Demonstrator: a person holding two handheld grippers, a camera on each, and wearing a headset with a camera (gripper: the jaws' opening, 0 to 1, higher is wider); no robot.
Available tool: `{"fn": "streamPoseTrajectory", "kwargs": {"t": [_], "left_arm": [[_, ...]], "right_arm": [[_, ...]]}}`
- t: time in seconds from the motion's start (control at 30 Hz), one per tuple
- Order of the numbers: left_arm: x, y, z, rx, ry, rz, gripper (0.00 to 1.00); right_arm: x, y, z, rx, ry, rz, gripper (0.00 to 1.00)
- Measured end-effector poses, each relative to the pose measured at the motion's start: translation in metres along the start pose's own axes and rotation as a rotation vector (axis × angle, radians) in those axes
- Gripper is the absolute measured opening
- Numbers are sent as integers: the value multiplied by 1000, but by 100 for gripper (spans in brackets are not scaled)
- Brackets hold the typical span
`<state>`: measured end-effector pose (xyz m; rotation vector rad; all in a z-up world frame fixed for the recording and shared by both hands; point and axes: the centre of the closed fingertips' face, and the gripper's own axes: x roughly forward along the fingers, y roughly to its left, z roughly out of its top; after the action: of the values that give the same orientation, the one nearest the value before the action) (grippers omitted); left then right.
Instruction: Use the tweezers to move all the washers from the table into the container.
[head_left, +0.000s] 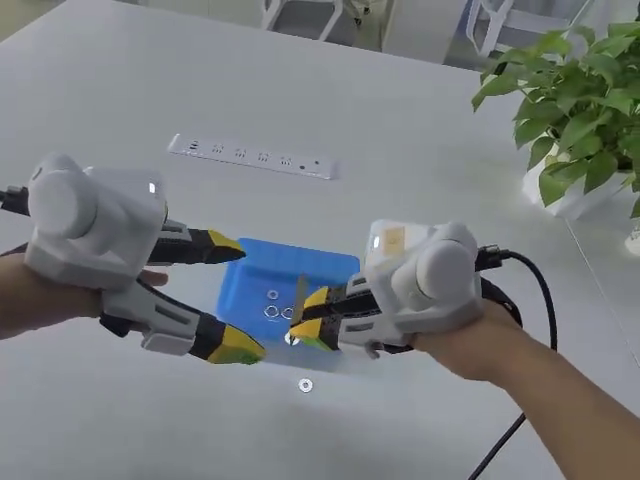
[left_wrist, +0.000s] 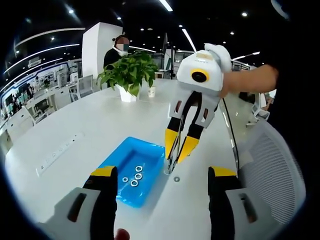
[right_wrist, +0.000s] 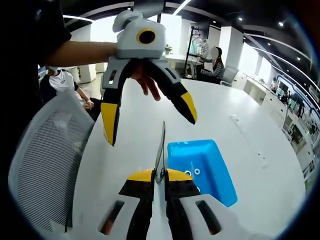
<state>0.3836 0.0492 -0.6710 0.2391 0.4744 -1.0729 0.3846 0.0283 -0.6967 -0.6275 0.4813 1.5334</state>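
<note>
A smooth, pale grey table (head_left: 420, 150) runs wide and bare to its far edge, where a leafy plant (head_left: 580, 100) in a white pot stands at the right. The left gripper (head_left: 243, 298), white-bodied with yellow-tipped jaws spread wide apart, hangs over the near-left side of a shallow, glossy blue rectangular container (head_left: 300, 262). The right gripper (right_wrist: 160, 176) has its jaws pressed together on thin metal tweezers (right_wrist: 161, 145), which point down just beside the container's near edge. A flat white power strip (head_left: 250, 157) lies well beyond. Several small round washers (left_wrist: 134, 183) rest inside the container; one loose washer (head_left: 305, 385) lies on the open table nearby.
</note>
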Motion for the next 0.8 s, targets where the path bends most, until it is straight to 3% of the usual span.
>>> {"fn": "streamPoseTrajectory", "kwargs": {"t": [0.4,0.8], "left_arm": [[-3,5,0,-7,0,24,93],[-8,13,0,-10,-2,46,99]], "right_arm": [[-10,-15,12,-9,10,-13,8],[-10,-35,19,-26,3,-26,8]]}}
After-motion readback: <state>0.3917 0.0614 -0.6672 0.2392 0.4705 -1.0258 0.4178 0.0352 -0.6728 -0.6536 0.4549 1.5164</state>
